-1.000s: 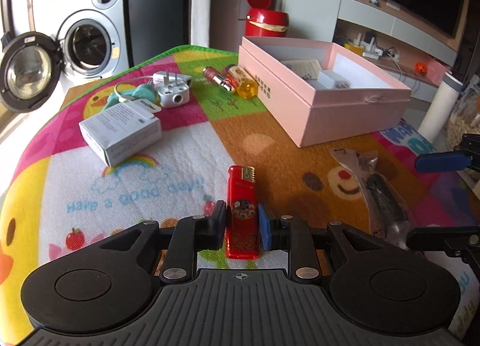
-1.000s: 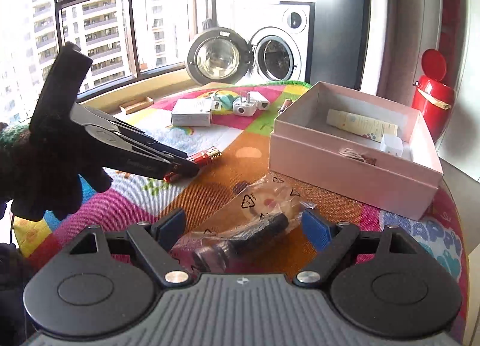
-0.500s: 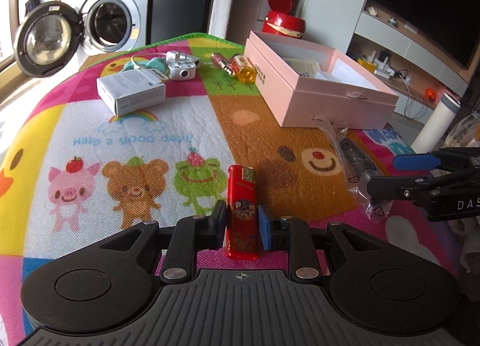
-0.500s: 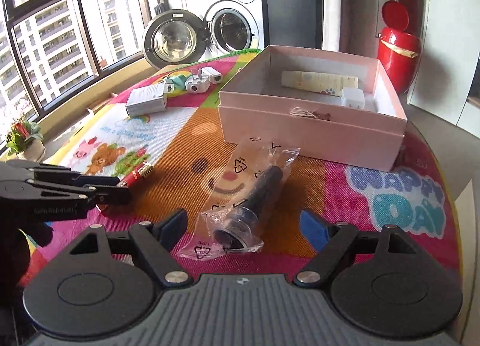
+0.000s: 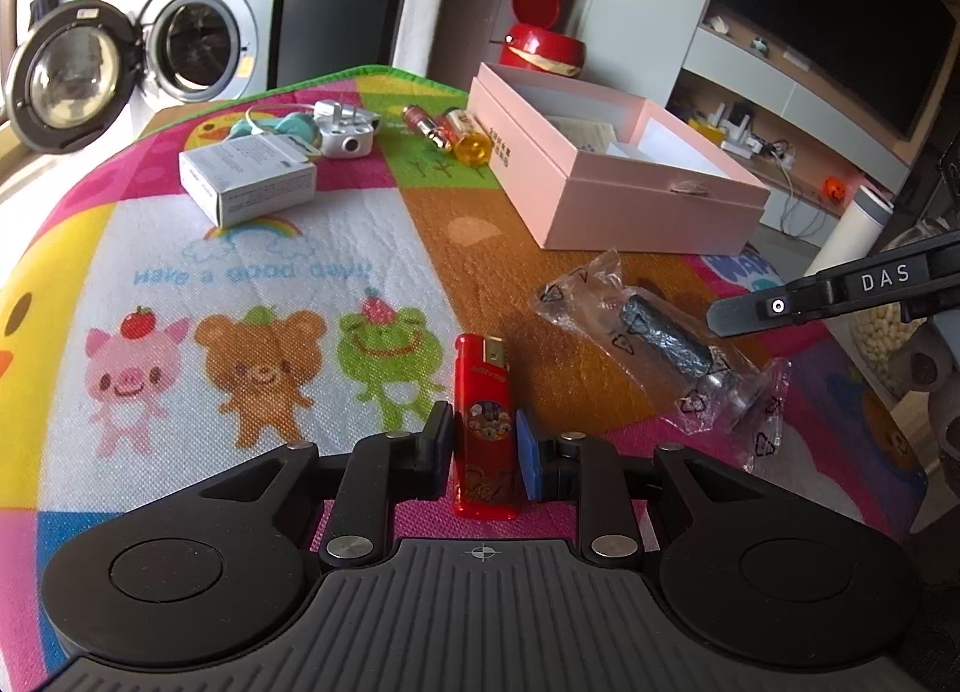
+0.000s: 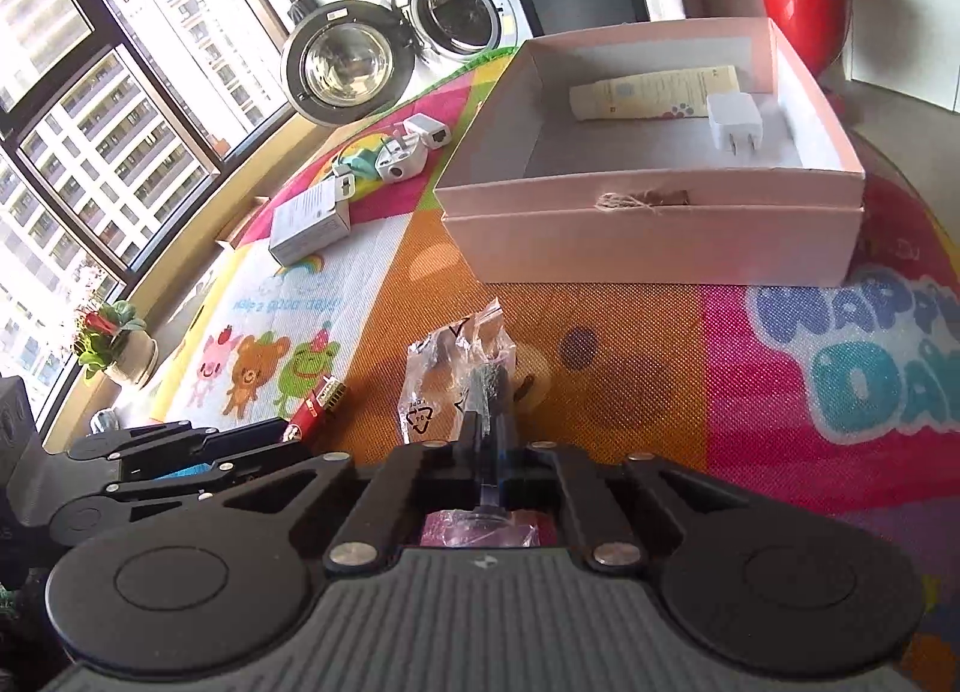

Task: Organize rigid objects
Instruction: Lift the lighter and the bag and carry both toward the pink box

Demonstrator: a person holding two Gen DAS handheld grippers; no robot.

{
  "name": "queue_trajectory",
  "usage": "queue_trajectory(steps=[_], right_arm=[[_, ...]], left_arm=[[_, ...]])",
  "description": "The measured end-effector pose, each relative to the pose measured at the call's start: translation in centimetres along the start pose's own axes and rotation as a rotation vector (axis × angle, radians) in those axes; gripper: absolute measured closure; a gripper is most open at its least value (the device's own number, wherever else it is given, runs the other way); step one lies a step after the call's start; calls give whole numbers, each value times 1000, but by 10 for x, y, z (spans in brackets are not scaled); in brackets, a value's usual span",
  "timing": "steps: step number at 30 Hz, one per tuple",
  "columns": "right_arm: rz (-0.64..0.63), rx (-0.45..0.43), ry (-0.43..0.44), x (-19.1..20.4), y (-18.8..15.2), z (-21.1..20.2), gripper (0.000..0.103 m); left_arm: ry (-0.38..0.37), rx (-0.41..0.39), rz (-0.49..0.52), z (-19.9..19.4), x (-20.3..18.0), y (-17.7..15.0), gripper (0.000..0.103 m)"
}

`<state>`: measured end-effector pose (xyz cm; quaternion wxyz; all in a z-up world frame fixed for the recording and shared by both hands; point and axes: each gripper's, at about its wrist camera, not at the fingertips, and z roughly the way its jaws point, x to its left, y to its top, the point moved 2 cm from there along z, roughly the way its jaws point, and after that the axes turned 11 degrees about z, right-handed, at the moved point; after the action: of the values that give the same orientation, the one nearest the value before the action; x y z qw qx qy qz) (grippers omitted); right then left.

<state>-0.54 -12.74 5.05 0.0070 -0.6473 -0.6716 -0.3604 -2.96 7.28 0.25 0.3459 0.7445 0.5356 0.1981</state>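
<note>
Left claw (image 5: 485,443): jaws closed against the 2 long sides of an upright red lighter (image 5: 485,422), which stands just above the cartoon-print mat (image 5: 270,284) covering the tabletop. In the right wrist view the same lighter (image 6: 317,404) projects from the left claw (image 6: 287,433) at 9 o'clock.

Right claw (image 6: 491,440): jaws drawn narrow onto the near end of a dark cylinder sealed in a clear plastic bag (image 6: 459,377); the bag's far end extends toward 12 o'clock over the orange panel of the mat. From the left wrist view, the bagged cylinder (image 5: 666,332) lies at 3 o'clock of the lighter, with one finger of the right claw, marked "DAS", over its right end.

Open pink box (image 6: 654,236): at 12 o'clock of the right claw, holding a cream tube (image 6: 654,92) and a white 2-prong charger (image 6: 735,122); a twine knot sits on its front rim.

Beyond the lighter, at 11 o'clock: a white carton (image 5: 249,182), a white plug adapter (image 5: 348,131) and teal earphones (image 5: 282,125). At 12 o'clock, beside the box: 2 batteries (image 5: 426,125) and an amber bottle (image 5: 471,143).
</note>
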Motion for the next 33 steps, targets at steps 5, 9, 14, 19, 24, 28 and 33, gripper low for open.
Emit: queue_trajectory(steps=[5,9,14,19,24,28,33], right_arm=[[-96,-72,-35,8,-11,-29,100],[-146,-98,-62,12,-13,-29,88],[-260,-153,-131,28,-15,-2,44],[-336,-11,-128,40,-25,39,48],[-373,-7,-142,36,-37,19,83],[-341,-20,-112,27,-44,-11,84],[-316,-149,-102,27,-33,-64,84]], left_arm=[[-32,12,55,0,-13,-2,77],[-21,19,68,1,-17,-1,77],[-13,20,75,1,-18,-1,77],[-6,19,93,0,-20,-2,77],[0,15,121,0,-23,-2,77],[-51,3,178,-4,-33,-3,77],[-146,-104,208,-27,-42,26,92]])
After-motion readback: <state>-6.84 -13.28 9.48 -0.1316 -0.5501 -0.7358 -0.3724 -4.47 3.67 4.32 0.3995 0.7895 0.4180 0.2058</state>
